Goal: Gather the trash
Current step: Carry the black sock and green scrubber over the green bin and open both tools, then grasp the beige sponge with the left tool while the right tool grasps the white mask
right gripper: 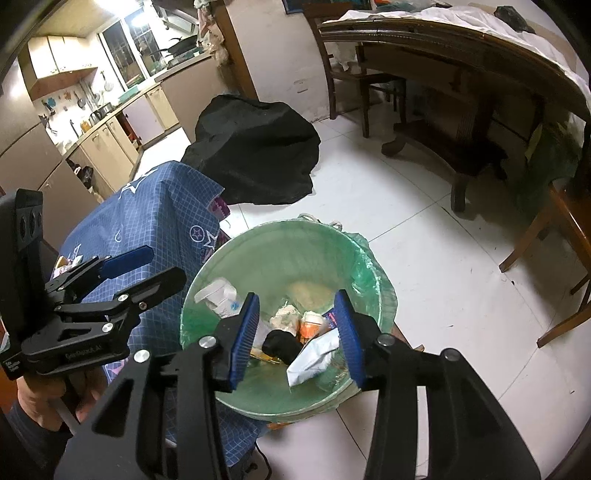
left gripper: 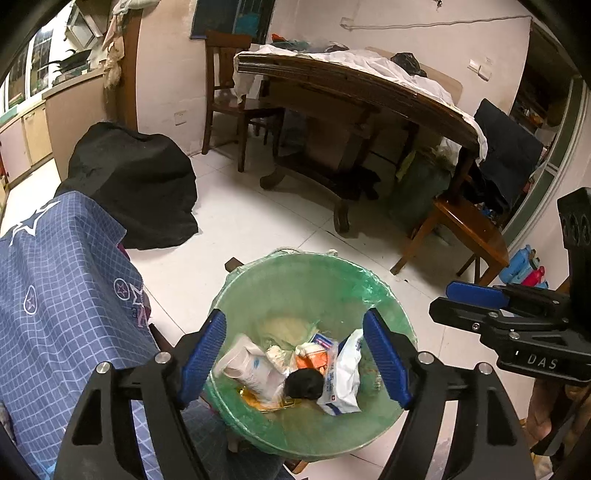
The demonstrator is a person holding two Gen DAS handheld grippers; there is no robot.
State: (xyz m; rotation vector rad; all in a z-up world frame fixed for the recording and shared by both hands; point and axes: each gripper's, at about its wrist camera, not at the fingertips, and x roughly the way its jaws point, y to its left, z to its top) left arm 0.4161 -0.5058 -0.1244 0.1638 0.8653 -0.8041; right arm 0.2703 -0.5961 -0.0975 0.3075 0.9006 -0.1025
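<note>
Empty parted right claw above trash bin

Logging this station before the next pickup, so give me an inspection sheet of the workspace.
Surface: white tiled floor, a few dark specks.
Job's things: green-lined trash bin holding a white bottle, black lump, white packet, orange wrapper.
Clutter: black bag, blue grid cloth.
Grippers: left gripper open, empty over the bin; right gripper open, empty.
Cables: wall cord.
Surroundings: wooden table, chairs, kitchen counter.
</note>
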